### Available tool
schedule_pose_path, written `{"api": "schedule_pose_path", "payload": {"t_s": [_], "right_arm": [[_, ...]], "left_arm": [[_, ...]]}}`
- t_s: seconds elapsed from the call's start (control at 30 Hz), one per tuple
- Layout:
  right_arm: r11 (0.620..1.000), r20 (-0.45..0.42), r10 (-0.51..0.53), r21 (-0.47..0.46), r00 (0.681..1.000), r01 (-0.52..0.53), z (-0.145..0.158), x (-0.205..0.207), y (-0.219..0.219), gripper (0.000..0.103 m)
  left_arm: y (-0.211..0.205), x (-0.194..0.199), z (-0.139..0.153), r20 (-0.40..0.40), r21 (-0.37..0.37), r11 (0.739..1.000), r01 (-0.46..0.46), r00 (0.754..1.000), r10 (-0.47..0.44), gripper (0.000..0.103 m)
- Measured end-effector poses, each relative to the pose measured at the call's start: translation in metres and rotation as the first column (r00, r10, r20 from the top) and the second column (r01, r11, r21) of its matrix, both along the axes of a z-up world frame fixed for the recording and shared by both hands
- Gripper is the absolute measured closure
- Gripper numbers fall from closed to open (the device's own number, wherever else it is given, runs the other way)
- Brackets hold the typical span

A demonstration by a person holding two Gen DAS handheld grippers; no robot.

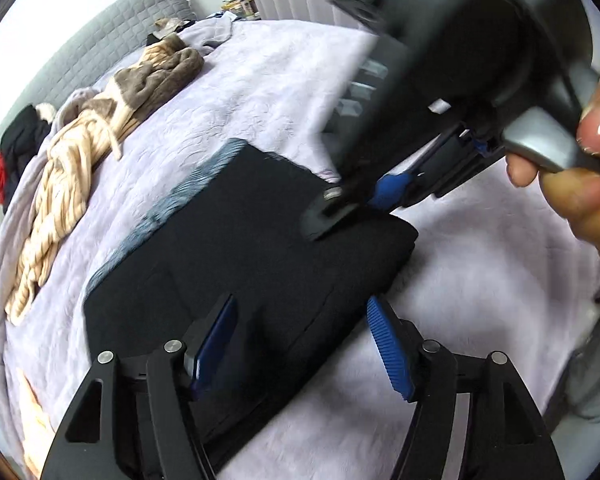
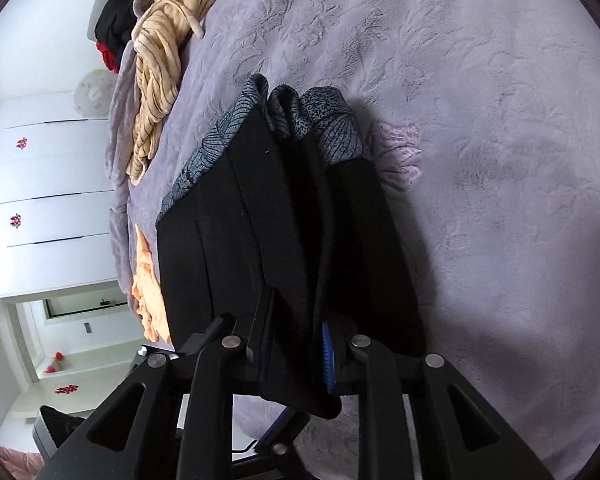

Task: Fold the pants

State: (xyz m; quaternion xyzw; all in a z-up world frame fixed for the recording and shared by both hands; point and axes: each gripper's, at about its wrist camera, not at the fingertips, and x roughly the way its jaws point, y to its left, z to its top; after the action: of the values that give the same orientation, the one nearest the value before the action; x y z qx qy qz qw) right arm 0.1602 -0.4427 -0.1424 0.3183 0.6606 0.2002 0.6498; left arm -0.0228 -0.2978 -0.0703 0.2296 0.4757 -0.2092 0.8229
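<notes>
The black pants lie folded into a thick block on the lavender bedspread, with their grey patterned lining showing at the far end. My left gripper stands open over the near edge of the block; its left pad is above the cloth and its right pad at the edge. Neither pad presses on the fabric. My right gripper is shut on a fold of the black pants. In the left wrist view the right gripper meets the far corner of the block, held by a hand.
A beige striped garment and a brown fleece lie along the far side of the bed, with dark and red clothes by the grey headboard. An orange cloth sits at the bed edge, near white cupboards.
</notes>
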Motion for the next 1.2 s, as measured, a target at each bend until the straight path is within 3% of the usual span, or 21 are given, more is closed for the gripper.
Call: {"api": "schedule_pose_path", "payload": {"t_s": [0.2, 0.33, 0.4, 0.47, 0.6, 0.7, 0.8, 0.93, 1.0, 1.07, 1.2], "right_arm": [[0.977, 0.063, 0.047, -0.210, 0.997, -0.033, 0.035, -0.015, 0.001, 0.077], [0.954, 0.149, 0.028, -0.300, 0.988, 0.018, 0.062, -0.027, 0.002, 0.077], [0.955, 0.185, 0.018, -0.295, 0.983, 0.038, 0.072, -0.030, 0.007, 0.077], [0.957, 0.210, 0.028, -0.287, 0.977, 0.035, 0.079, -0.031, 0.018, 0.077], [0.953, 0.172, 0.057, -0.304, 0.983, -0.002, 0.065, -0.029, 0.042, 0.077], [0.928, 0.099, 0.076, -0.371, 0.992, -0.035, 0.038, -0.040, 0.050, 0.077], [0.928, 0.087, 0.036, -0.372, 0.996, -0.001, 0.026, -0.049, 0.047, 0.077], [0.938, 0.067, 0.014, -0.346, 0.998, 0.010, 0.024, -0.048, 0.039, 0.077], [0.935, 0.064, 0.028, -0.353, 0.998, -0.004, 0.023, -0.047, 0.040, 0.078], [0.933, 0.061, 0.030, -0.359, 0.998, -0.006, 0.023, -0.047, 0.040, 0.078], [0.934, 0.059, 0.033, -0.356, 0.998, -0.010, 0.022, -0.046, 0.042, 0.078]], "left_arm": [[0.079, 0.021, 0.020, -0.011, 0.014, 0.981, -0.192, 0.981, 0.192, 0.034], [0.132, 0.039, 0.003, -0.089, 0.058, 0.934, -0.352, 0.930, 0.356, 0.034], [0.153, 0.045, -0.014, -0.180, 0.058, 0.916, -0.397, 0.898, 0.401, 0.034], [0.163, 0.047, -0.027, -0.236, 0.051, 0.905, -0.422, 0.876, 0.421, 0.020], [0.170, 0.035, -0.043, -0.316, 0.020, 0.894, -0.447, 0.846, 0.430, 0.020], [0.171, 0.028, -0.047, -0.345, -0.004, 0.893, -0.451, 0.838, 0.422, 0.019], [0.178, 0.026, -0.041, -0.366, -0.043, 0.876, -0.481, 0.823, 0.434, 0.020], [0.204, 0.048, -0.028, -0.337, -0.082, 0.818, -0.569, 0.789, 0.514, 0.020], [0.220, 0.068, -0.030, -0.341, -0.084, 0.777, -0.624, 0.750, 0.566, 0.020], [0.228, 0.083, -0.040, -0.362, -0.081, 0.754, -0.652, 0.724, 0.587, 0.019], [0.228, 0.084, -0.069, -0.351, -0.009, 0.772, -0.636, 0.725, 0.593, 0.010]]}}
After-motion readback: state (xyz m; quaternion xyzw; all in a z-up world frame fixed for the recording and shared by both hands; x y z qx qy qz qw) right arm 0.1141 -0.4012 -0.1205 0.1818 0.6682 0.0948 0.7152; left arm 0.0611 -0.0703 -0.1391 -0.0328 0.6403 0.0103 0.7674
